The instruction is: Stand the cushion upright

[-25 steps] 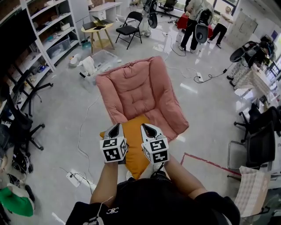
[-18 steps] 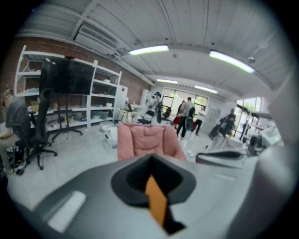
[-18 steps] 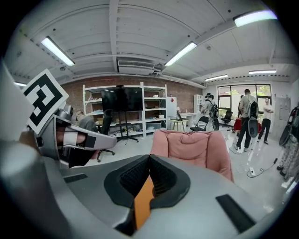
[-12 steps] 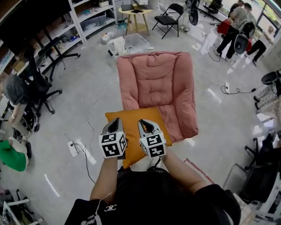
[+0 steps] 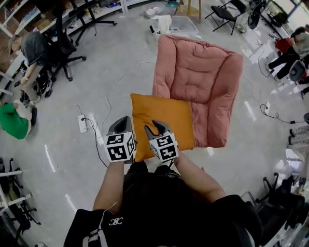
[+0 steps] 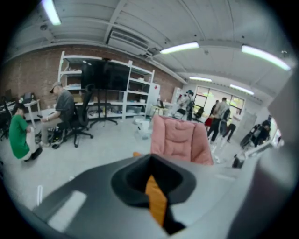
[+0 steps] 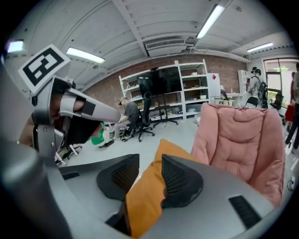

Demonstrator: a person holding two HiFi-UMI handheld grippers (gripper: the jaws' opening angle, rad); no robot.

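Observation:
An orange cushion lies broad-face up against the front of a pink padded floor chair. Both grippers are at its near edge. My left gripper is shut on a thin fold of the cushion, which shows as an orange sliver between its jaws. My right gripper has the cushion's edge between its jaws, which are opening; a gap shows beside the left pad. The pink chair stands upright behind.
A power strip and cables lie on the floor to the left. Office chairs and seated people, one in green, are at far left. A clear bin and a folding chair stand beyond the pink chair.
Both grippers have come down and towards the person with the cushion. Its whole face now shows ahead of them. The view has swung, so the pink chair sits to the upper right.

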